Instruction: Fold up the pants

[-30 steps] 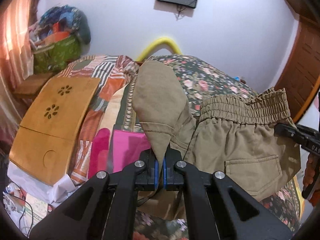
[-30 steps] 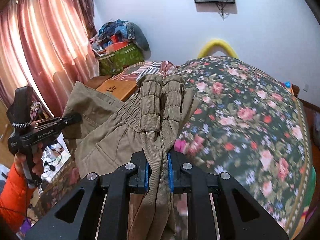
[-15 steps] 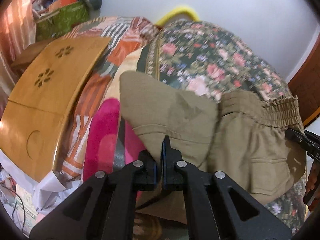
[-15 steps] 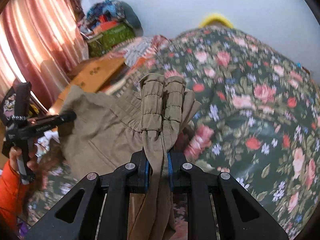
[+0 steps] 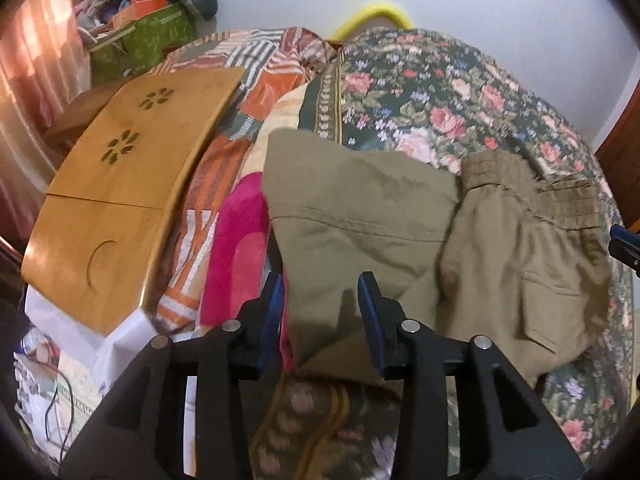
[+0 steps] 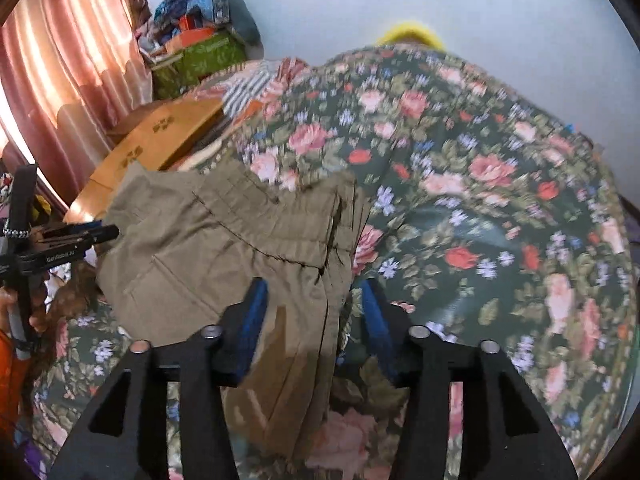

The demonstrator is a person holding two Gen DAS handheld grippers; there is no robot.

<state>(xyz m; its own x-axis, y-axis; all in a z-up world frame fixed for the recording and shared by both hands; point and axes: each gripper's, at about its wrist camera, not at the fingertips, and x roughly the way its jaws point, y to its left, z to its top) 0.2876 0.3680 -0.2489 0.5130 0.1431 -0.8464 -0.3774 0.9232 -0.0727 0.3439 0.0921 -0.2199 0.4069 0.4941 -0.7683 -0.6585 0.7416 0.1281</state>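
Khaki pants (image 5: 360, 220) lie folded on the floral bedspread (image 5: 440, 92), leg end to the left, elastic waistband (image 5: 560, 200) to the right. My left gripper (image 5: 322, 304) is open, its jaws wide apart over the leg end, holding nothing. In the right wrist view the pants (image 6: 224, 240) lie flat and my right gripper (image 6: 312, 316) is open, its jaws spread either side of the waistband edge. The left gripper (image 6: 80, 236) also shows there at the pants' far left. The right gripper's tip (image 5: 624, 244) shows at the left view's right edge.
A wooden lap tray (image 5: 120, 184) lies on the bed's left side beside a pink cloth (image 5: 240, 252) and a striped quilt (image 5: 260, 64). A green box with piled clothes (image 5: 152, 28) stands by the curtain (image 6: 60, 80). White wall behind.
Both grippers have lowered the pants onto the bed and opened, letting go of the leg end and the waistband. The cloth now lies flat.
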